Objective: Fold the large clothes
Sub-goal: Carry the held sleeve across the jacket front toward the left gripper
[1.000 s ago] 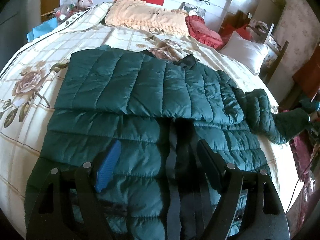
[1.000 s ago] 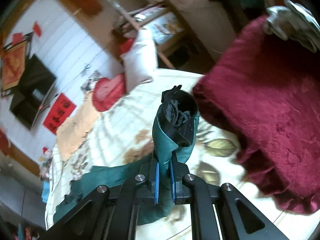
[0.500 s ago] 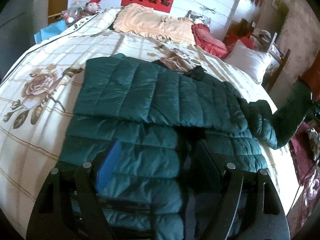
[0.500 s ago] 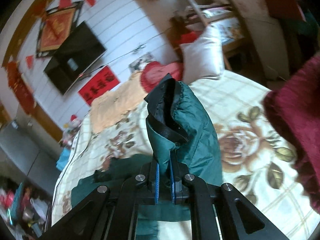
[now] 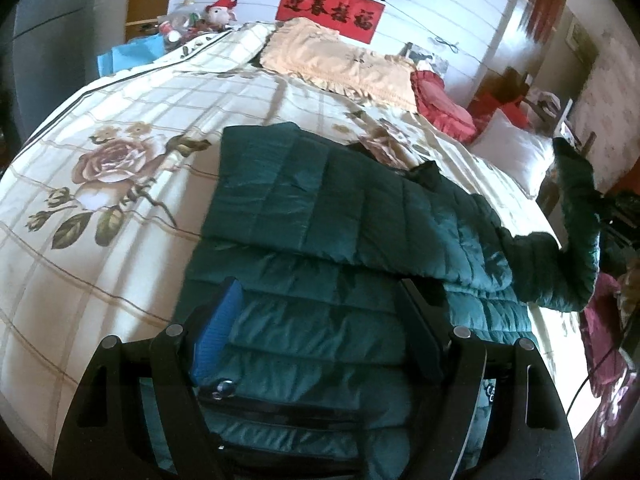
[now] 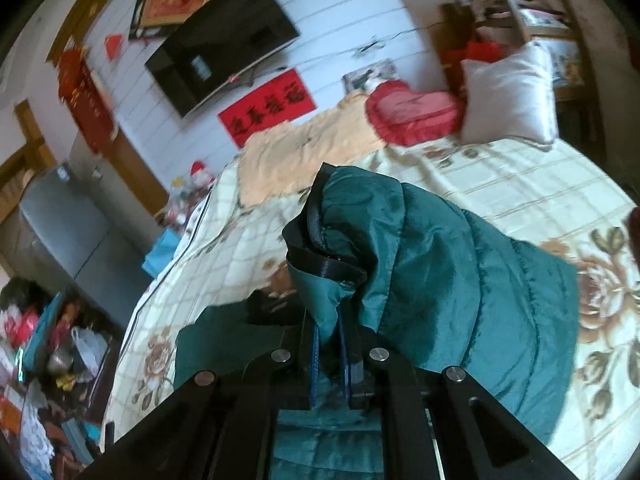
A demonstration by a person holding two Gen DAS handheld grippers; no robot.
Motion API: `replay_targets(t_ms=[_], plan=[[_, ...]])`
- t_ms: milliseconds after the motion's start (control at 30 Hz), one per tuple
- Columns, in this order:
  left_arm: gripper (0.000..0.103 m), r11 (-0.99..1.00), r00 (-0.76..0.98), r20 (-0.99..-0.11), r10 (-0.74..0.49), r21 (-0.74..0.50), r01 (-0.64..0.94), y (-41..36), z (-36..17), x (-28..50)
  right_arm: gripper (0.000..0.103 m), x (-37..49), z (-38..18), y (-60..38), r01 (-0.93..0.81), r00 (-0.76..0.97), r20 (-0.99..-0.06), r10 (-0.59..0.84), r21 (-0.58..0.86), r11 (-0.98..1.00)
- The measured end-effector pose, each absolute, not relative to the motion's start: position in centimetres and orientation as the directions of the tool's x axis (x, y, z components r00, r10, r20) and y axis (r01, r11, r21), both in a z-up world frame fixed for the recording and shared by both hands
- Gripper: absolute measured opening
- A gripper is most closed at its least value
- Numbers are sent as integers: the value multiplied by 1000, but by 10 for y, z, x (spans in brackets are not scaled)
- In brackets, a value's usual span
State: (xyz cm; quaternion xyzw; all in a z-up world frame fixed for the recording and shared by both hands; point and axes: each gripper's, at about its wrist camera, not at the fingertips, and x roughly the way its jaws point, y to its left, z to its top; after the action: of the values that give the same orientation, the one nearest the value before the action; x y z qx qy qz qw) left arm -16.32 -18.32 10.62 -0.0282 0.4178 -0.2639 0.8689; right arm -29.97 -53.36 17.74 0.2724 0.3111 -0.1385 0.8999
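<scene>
A dark green quilted jacket (image 5: 320, 208) lies across the flowered bed cover (image 5: 120, 184), with one side folded over its front. My left gripper (image 5: 320, 300) is open low over the jacket's near hem. Its blue-padded finger (image 5: 218, 336) and black finger (image 5: 420, 332) stand on either side of the zip. My right gripper (image 6: 330, 332) is shut on the cuff of the jacket's sleeve (image 6: 420, 264). The sleeve bunches in front of this gripper, over the bed. In the left wrist view this sleeve (image 5: 576, 208) rises off the bed at the far right.
An orange pillow (image 5: 340, 64), a red heart cushion (image 6: 412, 112) and a white pillow (image 6: 508, 92) lie at the head of the bed. A television (image 6: 224, 40) hangs on the wall. A grey cabinet (image 6: 68, 232) and floor clutter (image 6: 36, 360) are left of the bed.
The right gripper has swung the sleeve up from the bed's right edge and in over the bed. The red blanket has left its view. The left gripper has drifted a little over the hem.
</scene>
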Motion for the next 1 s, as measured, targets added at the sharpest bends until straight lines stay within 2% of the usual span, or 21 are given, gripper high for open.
replay_targets(t_ms=[600,1000], plan=[[79,877,523,-712,-468,-305,371,-154,99,-146,8,-190,101,-415,229,679,-706,199,461,857],[79,886,518,-725,-454,-302,353,-149,91,-140,8,-147,53,-375,201,604,-728,323,532,823]])
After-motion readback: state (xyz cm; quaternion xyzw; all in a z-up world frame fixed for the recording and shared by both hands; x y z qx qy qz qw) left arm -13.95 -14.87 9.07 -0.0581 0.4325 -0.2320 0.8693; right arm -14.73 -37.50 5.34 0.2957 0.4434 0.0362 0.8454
